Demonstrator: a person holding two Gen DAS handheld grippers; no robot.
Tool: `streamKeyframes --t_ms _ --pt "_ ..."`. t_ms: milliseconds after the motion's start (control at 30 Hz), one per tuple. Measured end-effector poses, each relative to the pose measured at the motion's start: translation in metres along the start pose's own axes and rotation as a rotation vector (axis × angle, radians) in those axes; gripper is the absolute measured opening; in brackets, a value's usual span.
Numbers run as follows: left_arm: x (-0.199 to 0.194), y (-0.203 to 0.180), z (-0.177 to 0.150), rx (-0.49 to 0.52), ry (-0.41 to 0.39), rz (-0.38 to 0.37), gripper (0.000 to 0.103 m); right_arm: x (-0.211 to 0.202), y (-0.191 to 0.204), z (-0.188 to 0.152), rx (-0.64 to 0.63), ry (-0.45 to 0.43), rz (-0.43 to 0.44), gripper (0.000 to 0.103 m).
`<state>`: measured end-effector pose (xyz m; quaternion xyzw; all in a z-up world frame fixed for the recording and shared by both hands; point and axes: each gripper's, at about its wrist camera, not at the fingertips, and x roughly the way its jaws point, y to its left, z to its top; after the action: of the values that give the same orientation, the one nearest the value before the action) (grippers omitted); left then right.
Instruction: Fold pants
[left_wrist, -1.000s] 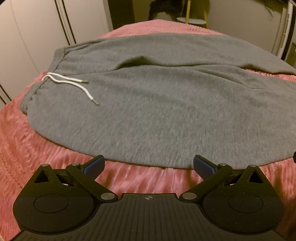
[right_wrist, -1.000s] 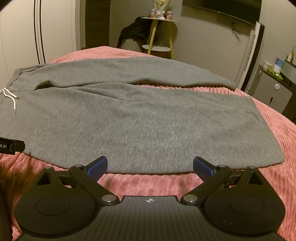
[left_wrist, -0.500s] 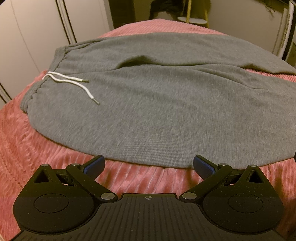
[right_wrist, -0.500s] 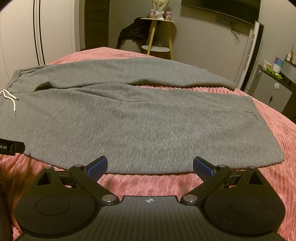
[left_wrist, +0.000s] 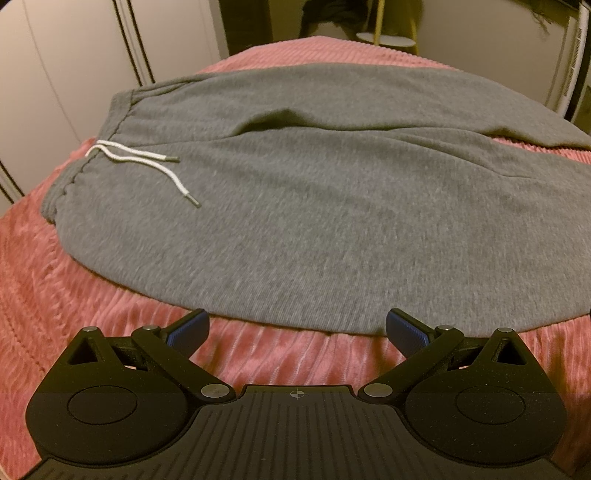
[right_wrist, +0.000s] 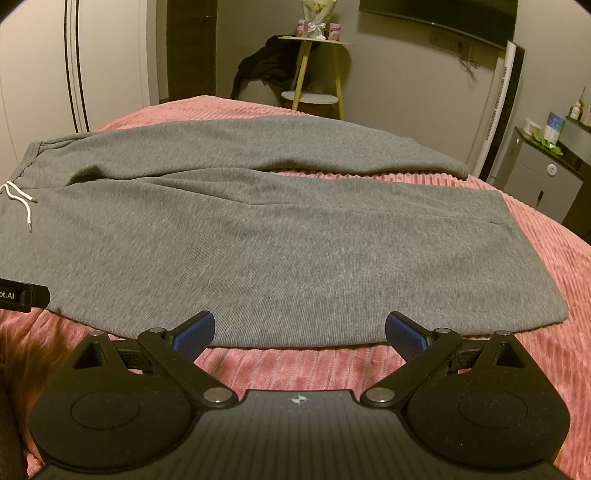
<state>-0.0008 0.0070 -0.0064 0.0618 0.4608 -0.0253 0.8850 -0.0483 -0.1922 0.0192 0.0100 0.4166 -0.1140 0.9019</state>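
Grey sweatpants lie flat and unfolded on a pink ribbed bedspread, waistband to the left, legs running right. A white drawstring lies on the waist area. My left gripper is open and empty, just short of the pants' near edge below the hip. My right gripper is open and empty at the near edge of the front leg, whose cuff is to the right. The left gripper's tip shows at the right wrist view's left edge.
White wardrobe doors stand to the left. Behind the bed is a small round side table with dark clothes draped on it. A grey cabinet and a white tower fan stand at the right.
Both grippers have barely shifted; the views are nearly the same. The pants have not moved and both grippers stay open.
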Motion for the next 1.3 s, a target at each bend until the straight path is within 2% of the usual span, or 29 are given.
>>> streamKeyframes --t_ms 1300 --pt "0.0 0.0015 -0.0006 -0.005 0.01 0.001 0.103 0.0031 -0.0008 0.0015 0.024 0.01 0.003 0.099"
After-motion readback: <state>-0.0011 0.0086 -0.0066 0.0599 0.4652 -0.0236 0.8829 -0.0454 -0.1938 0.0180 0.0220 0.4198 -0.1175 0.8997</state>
